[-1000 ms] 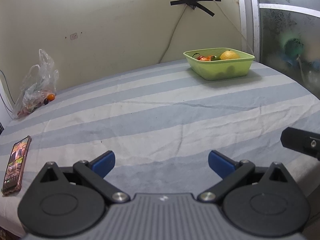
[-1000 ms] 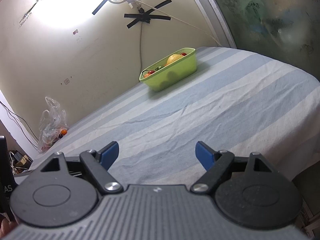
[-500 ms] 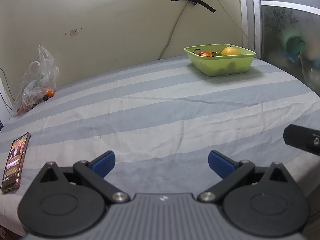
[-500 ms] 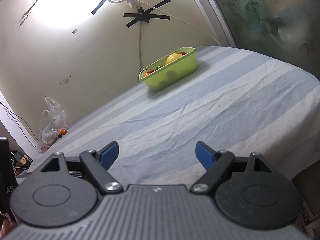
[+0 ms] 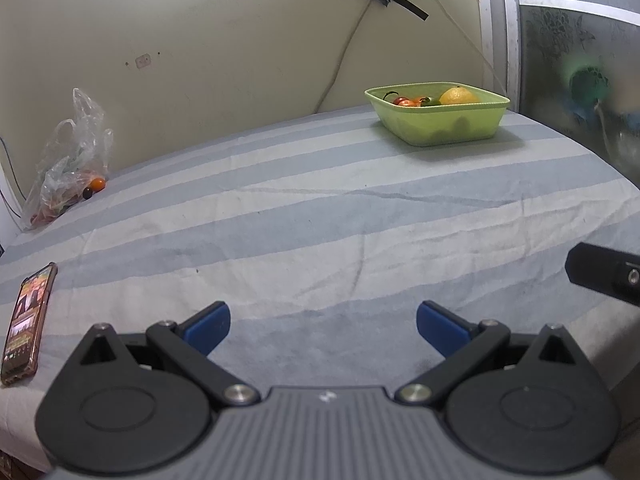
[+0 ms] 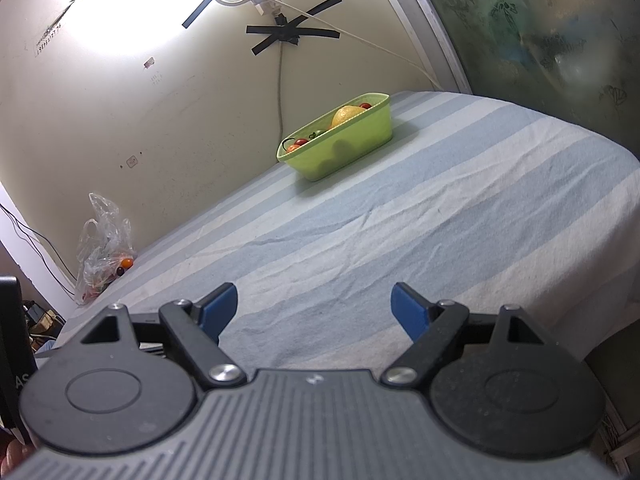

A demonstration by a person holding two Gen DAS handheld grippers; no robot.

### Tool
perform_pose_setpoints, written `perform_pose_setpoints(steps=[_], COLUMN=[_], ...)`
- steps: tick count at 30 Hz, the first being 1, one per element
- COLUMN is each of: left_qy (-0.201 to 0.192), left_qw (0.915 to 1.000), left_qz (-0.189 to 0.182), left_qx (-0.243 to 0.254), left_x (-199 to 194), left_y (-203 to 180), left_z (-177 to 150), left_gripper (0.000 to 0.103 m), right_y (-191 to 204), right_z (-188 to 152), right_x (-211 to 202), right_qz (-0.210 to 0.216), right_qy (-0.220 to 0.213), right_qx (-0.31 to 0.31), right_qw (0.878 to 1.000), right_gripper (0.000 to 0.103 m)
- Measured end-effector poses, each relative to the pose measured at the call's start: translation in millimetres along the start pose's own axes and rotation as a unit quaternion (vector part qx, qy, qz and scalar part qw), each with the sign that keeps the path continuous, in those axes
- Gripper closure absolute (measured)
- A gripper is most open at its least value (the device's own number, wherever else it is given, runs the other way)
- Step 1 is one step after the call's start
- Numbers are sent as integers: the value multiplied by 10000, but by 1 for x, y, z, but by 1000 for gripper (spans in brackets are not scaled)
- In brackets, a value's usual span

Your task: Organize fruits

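Left gripper (image 5: 323, 322): blue-padded jaws spread wide, nothing between them; it hovers low over the near edge of the table
Right gripper (image 6: 314, 305): jaws likewise wide apart and empty; it sits at the near edge, and its black body shows at the right border of the left wrist view
Surface: table under a blue-and-white striped cloth (image 5: 320, 216), wrinkled across the middle
Light-green rectangular plastic tub (image 5: 438, 119): stands at the far right of the table, near the wall, well apart from both grippers
Tub contents: a round yellow citrus fruit (image 5: 458, 96), with small red tomatoes (image 5: 402, 101) and one green fruit beside it, all below or level with the rim
Crumpled clear plastic bag (image 5: 68, 164): lies at the far left against the wall; a small orange fruit (image 5: 97, 183) and a dark one rest at its mouth, more red pieces show dimly through the film
Smartphone in a reddish case (image 5: 26, 322): lies flat at the near left edge, screen lit, not part of the task
Step in hand (judged): approach to the fruit left at the bag, which appears to be what is not yet in the tub
How to do it well (judged): send the left gripper, the nearer one, toward the bag mouth; keep the jaws wide until they straddle one fruit; come in low and level so the pads meet the fruit at its widest; close gently, since small round fruit may roll or bruise; avoid pinching the film, which would drag the whole bag
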State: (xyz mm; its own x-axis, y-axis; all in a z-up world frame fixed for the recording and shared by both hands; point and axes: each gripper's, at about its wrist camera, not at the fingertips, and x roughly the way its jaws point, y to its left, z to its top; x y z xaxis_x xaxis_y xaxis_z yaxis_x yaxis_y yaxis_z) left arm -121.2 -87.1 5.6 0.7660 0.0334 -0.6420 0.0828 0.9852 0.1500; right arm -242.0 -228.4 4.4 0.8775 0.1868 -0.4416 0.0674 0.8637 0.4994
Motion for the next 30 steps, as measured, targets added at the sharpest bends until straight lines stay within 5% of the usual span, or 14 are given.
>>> perform_pose_setpoints(steps=[30], left_qy=[50], left_qw=[10000], left_qz=[11], left_qx=[-28], left_x=[2], left_y=[2], left_z=[-1], left_gripper=[0], right_y=[0], right_z=[-1], right_x=[1], right_qz=[-10], right_qy=[8], right_qx=[13], right_qw=[10000], right_gripper=[17])
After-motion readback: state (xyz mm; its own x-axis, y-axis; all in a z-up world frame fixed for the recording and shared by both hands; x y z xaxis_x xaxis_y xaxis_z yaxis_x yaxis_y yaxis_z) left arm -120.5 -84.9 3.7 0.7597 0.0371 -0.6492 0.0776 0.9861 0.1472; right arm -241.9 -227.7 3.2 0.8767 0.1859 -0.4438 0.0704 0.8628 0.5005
